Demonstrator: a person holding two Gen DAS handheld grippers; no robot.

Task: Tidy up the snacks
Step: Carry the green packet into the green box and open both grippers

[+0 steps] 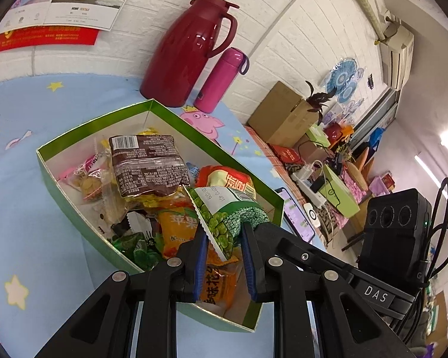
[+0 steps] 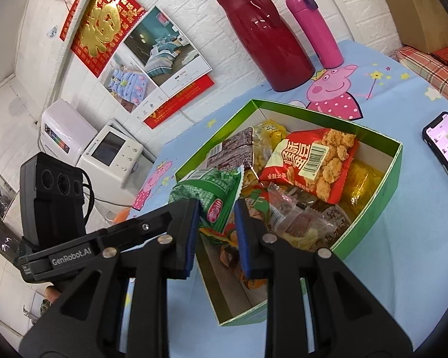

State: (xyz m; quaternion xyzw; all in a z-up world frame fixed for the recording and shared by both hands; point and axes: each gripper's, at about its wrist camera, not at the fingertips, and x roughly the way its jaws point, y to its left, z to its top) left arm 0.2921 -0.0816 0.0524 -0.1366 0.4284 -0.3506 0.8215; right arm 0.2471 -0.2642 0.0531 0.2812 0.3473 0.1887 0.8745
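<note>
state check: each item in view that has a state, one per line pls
Green cardboard box: open, lidless, full of snack packets.
Green pea snack packet: sealed, between both tools' fingers.
Dark red thermos jug: upright, lid shut.
Pink flask: upright, capped.
Smartphone: screen on.
Left tool: open.
Right tool: open.

One green box (image 1: 59, 179) at centre, approx. nine snack packets visible inside; more may be buried. Counted: one brown packet (image 1: 149, 161), one red packet (image 2: 316, 164) at 1 o'clock, one green pea packet (image 1: 224, 217), two orange packets, several clear or yellow ones. Two flasks at 12 o'clock: one dark red jug (image 1: 188, 50), one pink bottle (image 1: 221, 80). One phone (image 2: 445, 146) at 3 o'clock. Two grippers, one per view.
</note>
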